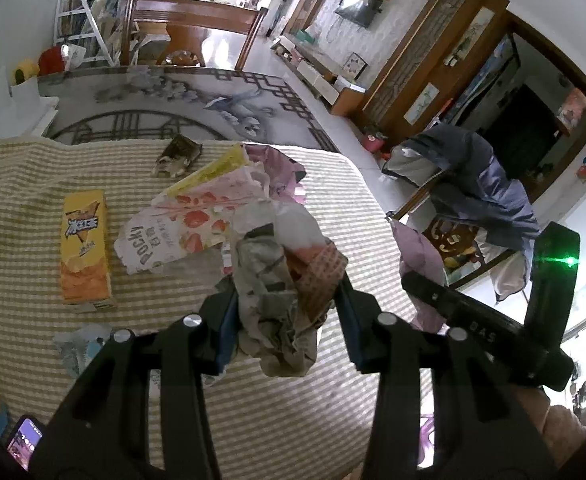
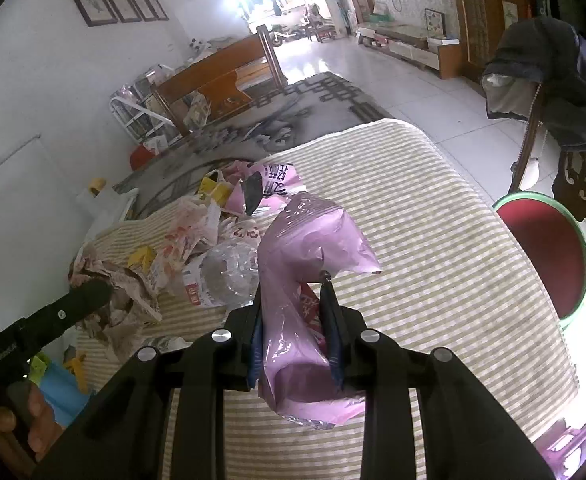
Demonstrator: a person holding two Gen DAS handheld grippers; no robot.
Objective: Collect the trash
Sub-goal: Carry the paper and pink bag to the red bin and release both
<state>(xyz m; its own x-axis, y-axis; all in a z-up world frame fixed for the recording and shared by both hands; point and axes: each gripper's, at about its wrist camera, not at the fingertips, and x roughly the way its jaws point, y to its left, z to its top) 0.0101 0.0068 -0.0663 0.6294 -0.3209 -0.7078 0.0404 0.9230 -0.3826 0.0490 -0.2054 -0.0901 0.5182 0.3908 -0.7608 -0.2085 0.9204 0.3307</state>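
Observation:
My left gripper [image 1: 289, 316] is shut on a crumpled paper wrapper [image 1: 277, 280], held just above the striped tablecloth [image 1: 293, 420]. Beyond it lie a Pocky wrapper [image 1: 169, 232], a yellow drink carton [image 1: 85, 248], a small dark wrapper [image 1: 177, 156] and a torn pink bag [image 1: 281, 168]. My right gripper [image 2: 293, 292] is shut on a pink plastic bag [image 2: 309, 248], lifted off the cloth. A clear plastic bottle [image 2: 229, 276] lies to its left in the trash pile. The left gripper [image 2: 89, 296] shows there, with the crumpled wrapper [image 2: 129, 284].
A red stool with a green rim [image 2: 573, 240] stands by the table's right edge. Behind it is a chair draped with dark clothes [image 2: 565, 80]. A phone [image 1: 23, 442] lies at the near left corner. A patterned rug [image 1: 153, 96] lies beyond the table.

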